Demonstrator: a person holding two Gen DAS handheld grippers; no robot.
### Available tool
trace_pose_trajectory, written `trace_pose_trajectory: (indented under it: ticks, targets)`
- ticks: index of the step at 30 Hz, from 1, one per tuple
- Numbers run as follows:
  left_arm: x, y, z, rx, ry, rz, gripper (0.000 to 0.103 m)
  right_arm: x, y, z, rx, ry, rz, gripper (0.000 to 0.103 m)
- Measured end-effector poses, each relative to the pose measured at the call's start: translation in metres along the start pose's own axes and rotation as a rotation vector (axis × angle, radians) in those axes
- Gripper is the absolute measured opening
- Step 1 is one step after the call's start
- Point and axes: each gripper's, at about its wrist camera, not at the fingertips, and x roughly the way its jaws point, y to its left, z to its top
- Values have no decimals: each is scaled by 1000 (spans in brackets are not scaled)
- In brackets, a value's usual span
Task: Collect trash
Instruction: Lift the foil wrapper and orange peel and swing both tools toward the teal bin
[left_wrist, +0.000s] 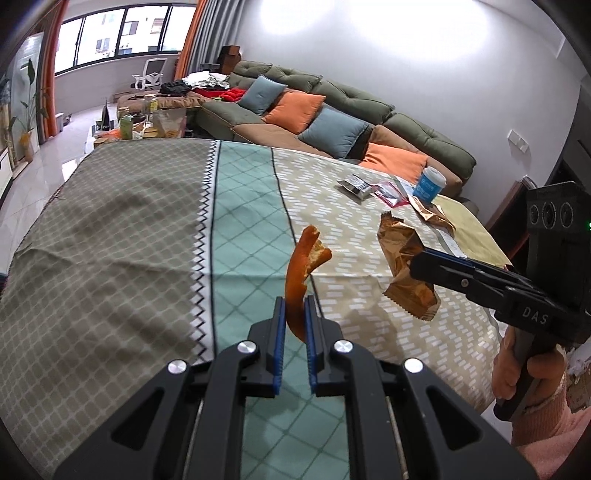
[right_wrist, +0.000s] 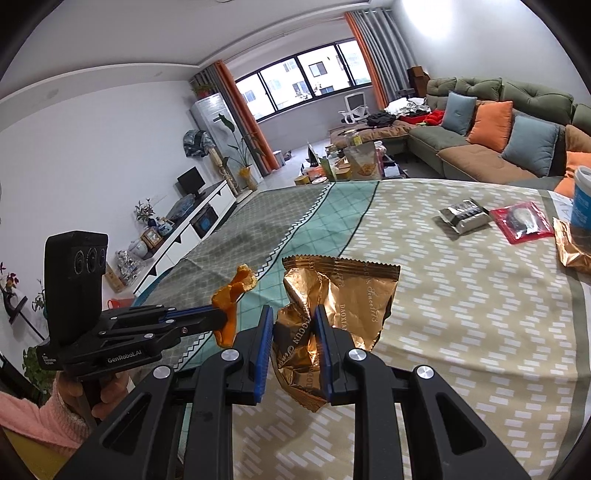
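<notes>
My left gripper is shut on a strip of orange peel, which sticks up from the blue pads above the patterned tablecloth. My right gripper is shut on a crumpled gold snack wrapper held above the cloth. In the left wrist view the right gripper comes in from the right with the gold wrapper in its tips. The right wrist view has the left gripper at the left, carrying the peel.
Further along the table lie a silver packet, a red packet, another gold wrapper and a blue-and-white cup. A sofa with cushions stands behind the table. A low table with jars and bags is beyond the far edge.
</notes>
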Motion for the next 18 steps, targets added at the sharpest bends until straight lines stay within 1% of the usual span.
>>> trace_pose_trajectory:
  ticks: [10,18]
  targets:
    - [-20,20,-8,-42,-27,30,11,9,13,1,-21,11,32,23]
    - [-34,32,-11,-65,-51,51,11,18,31,4,-51,17,68,23]
